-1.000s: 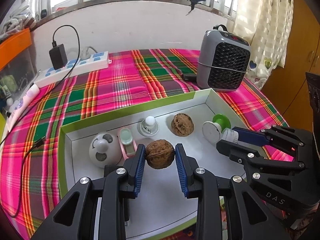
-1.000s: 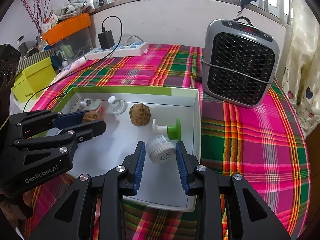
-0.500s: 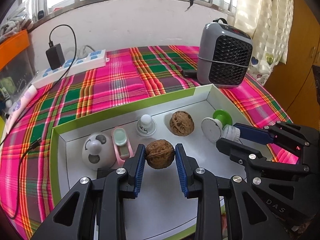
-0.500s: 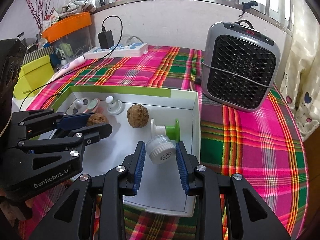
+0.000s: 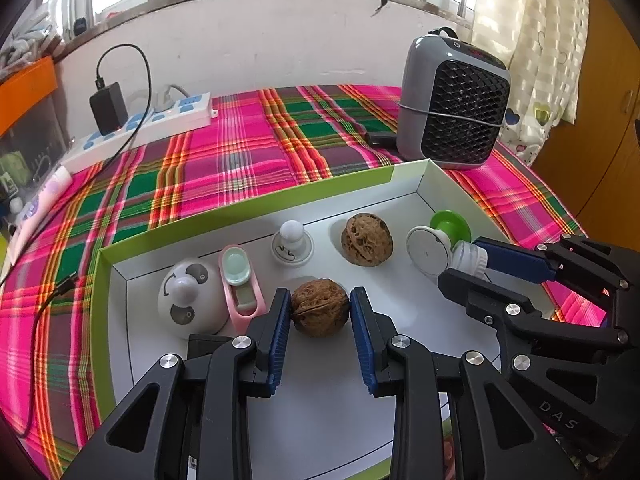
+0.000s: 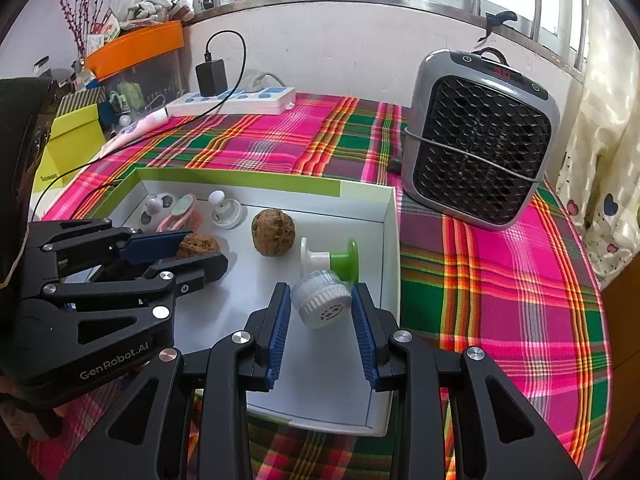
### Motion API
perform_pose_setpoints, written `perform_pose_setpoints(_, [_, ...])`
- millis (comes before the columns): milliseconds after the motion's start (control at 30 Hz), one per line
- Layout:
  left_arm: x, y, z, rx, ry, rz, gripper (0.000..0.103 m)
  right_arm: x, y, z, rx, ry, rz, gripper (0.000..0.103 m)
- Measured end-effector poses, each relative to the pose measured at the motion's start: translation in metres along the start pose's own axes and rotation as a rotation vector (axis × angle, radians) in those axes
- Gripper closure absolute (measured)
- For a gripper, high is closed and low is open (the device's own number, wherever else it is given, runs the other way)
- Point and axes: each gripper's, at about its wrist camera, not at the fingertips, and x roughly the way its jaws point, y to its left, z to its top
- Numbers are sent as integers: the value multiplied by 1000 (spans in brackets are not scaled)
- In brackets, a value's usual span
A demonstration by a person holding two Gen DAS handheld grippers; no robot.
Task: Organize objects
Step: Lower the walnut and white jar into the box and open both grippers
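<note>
My left gripper (image 5: 320, 312) is shut on a brown walnut (image 5: 319, 306) over the white, green-rimmed tray (image 5: 224, 216). My right gripper (image 6: 320, 308) is shut on a small white-capped jar (image 6: 321, 303) over the tray's right side (image 6: 390, 240). The jar also shows in the left wrist view (image 5: 470, 255), the held walnut in the right wrist view (image 6: 197, 245). In the tray lie a second walnut (image 5: 366, 240), a green and white spool (image 5: 438, 240), a white knob (image 5: 292, 242), a pink and green piece (image 5: 240, 284) and a white round gadget (image 5: 188, 298).
A grey fan heater (image 5: 454, 100) stands just behind the tray's right corner. A white power strip (image 5: 144, 128) with a black charger lies at the back left. Plaid cloth (image 5: 240, 160) covers the table. Boxes and clutter (image 6: 80, 120) stand at the far left.
Both grippers have kept their hold. The views have shifted slightly, with the tray and heater sitting a little nearer and lower than before.
</note>
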Motion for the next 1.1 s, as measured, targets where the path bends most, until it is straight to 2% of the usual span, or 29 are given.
perform_pose_setpoints(767, [2, 1, 0, 2, 6, 14, 74, 1, 1, -1, -17, -3, 3, 70])
perform_pose_setpoints(1100, [2, 1, 0, 2, 3, 13, 70, 1, 2, -1, -20, -3, 1, 70])
